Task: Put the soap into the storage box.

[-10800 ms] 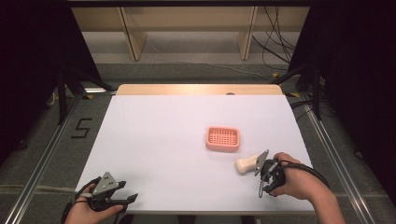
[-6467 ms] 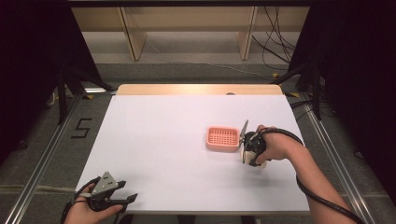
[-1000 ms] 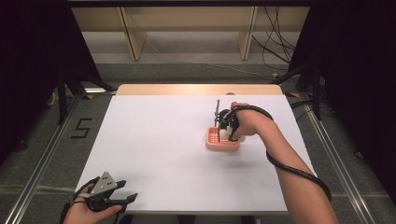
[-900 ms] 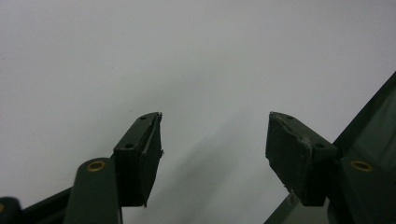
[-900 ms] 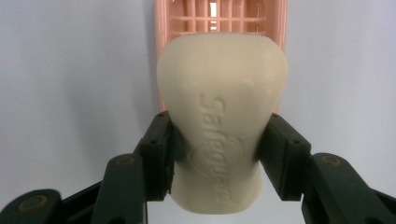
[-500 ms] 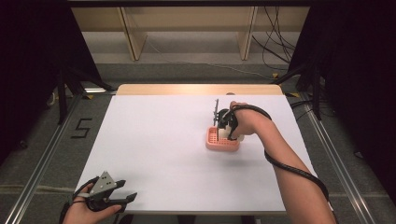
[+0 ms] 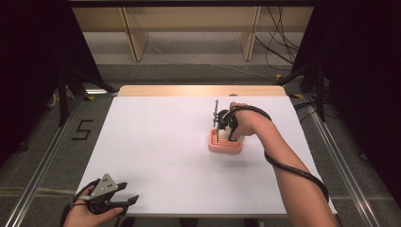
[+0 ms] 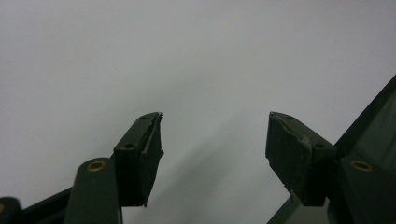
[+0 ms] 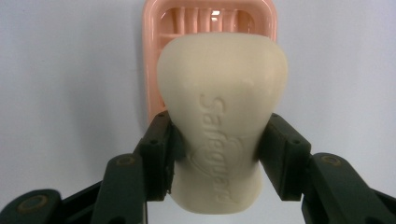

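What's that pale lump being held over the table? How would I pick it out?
Start at the white table, then find the pink slatted soap dish right of its middle. Just above it, the right gripper clamps a cream bar of soap: waisted in the middle, with "Safeguard" stamped into its face.

Right tool (image 9: pixel 215 154) clamping cream soap bar (image 9: pixel 222 107), pink slatted dish (image 9: pixel 152 56) beneath, white table (image 9: pixel 60 79)

Cream soap bar (image 9: pixel 222 116), pink slatted dish (image 9: pixel 154 56), white table (image 7: pixel 156 142).
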